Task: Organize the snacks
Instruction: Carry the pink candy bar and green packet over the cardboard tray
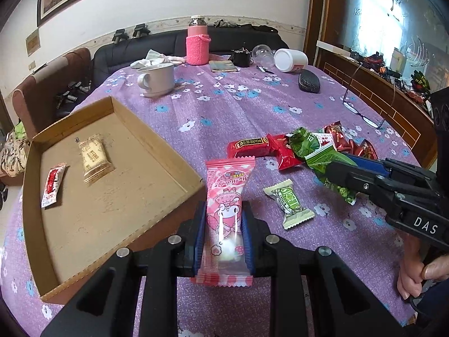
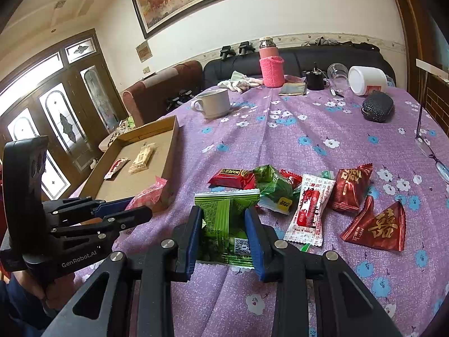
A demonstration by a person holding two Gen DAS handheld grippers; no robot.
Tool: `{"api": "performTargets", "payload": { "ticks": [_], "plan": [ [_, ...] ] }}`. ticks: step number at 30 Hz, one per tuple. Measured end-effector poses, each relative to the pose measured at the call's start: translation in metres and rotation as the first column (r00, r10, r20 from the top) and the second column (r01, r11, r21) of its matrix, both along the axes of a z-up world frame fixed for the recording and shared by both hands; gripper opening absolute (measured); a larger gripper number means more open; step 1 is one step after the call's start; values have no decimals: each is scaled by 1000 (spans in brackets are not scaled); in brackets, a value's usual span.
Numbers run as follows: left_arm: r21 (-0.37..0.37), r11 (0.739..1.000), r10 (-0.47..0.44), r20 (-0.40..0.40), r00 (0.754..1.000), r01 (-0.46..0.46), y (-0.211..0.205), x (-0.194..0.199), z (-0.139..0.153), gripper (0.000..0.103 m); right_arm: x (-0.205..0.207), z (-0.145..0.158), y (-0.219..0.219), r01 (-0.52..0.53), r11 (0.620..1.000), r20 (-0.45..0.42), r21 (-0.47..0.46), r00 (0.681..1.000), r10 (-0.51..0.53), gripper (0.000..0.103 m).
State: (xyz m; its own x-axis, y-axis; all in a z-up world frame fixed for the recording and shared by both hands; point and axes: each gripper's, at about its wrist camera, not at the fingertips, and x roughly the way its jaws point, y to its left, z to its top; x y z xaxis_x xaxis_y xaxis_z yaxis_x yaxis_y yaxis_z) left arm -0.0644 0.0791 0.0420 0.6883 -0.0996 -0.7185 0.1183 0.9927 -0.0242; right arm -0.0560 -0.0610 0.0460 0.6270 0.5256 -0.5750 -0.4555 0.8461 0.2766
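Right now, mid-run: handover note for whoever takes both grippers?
Left gripper: shut on the pink snack bar, beside the cardboard tray.
Right gripper: shut on the green packet, at the near edge of the snack pile.
Done: two snacks lie in the tray, a beige packet and a red-and-white one.
Left: place both held snacks in the tray, then the pile and the small green candy on the tablecloth.

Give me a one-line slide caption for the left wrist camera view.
Left gripper shut on a pink snack packet beside the cardboard tray, right gripper clamping a green packet.
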Motion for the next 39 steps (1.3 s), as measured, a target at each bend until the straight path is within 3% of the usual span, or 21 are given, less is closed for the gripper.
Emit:
{"api": "performTargets", "payload": {
  "ticks": [25, 39],
  "plan": [
    [-35, 999, 39, 46, 998, -37, 19, -6, 17, 23, 4, 5, 1, -13, 998, -45, 67, 999, 16, 34],
    [-102, 982, 162, 54, 985, -156, 74, -10, 19, 23, 3, 27, 51, -112, 993, -42, 40, 993, 113, 34]
  ]
}}
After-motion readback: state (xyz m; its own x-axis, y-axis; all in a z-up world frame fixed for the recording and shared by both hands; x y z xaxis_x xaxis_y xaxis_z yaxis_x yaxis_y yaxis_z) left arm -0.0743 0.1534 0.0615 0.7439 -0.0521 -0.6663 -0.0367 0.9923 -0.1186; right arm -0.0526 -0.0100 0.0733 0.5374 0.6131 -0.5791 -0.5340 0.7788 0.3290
